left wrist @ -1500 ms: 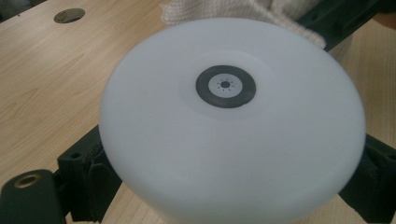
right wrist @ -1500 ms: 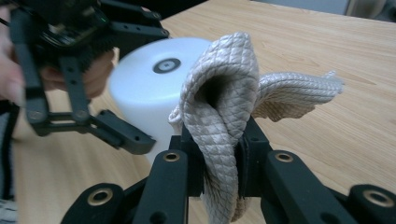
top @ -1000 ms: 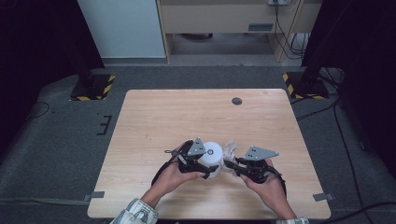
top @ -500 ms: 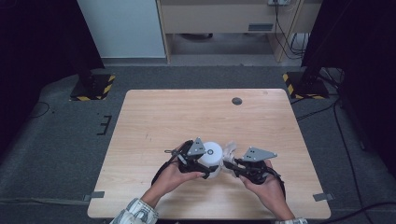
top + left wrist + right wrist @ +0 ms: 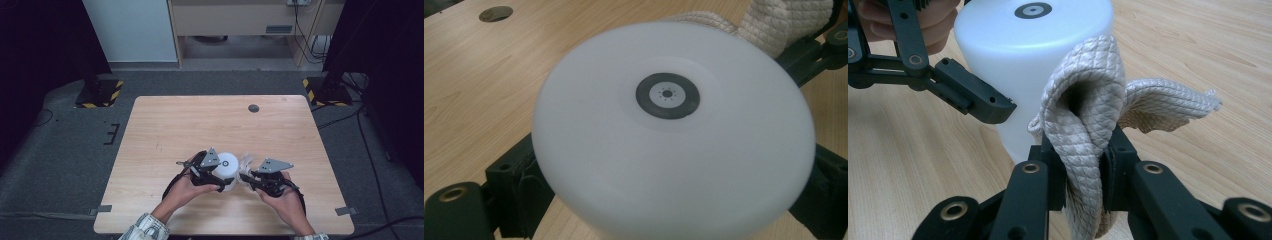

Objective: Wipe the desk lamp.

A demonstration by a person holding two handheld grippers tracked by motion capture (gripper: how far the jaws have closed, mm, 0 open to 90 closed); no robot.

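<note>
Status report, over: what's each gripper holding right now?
Left gripper shut on white container. Right gripper shut on quilted cloth, pressed against container's side. Table around them bare, nothing blocking.

No legible text, labels, brands or numbers anywhere.

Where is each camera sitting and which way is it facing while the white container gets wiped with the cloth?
High view: above the person's side, looking forward and down on the table; both forearms, the left tool and the right tool show.
Left gripper view: on the left tool, looking along its jaws at the white container they clamp.
Right gripper view: on the right tool, looking along its jaws at the cloth pinched against the container; the left tool shows beyond.
All three share the container and cloth.
</note>
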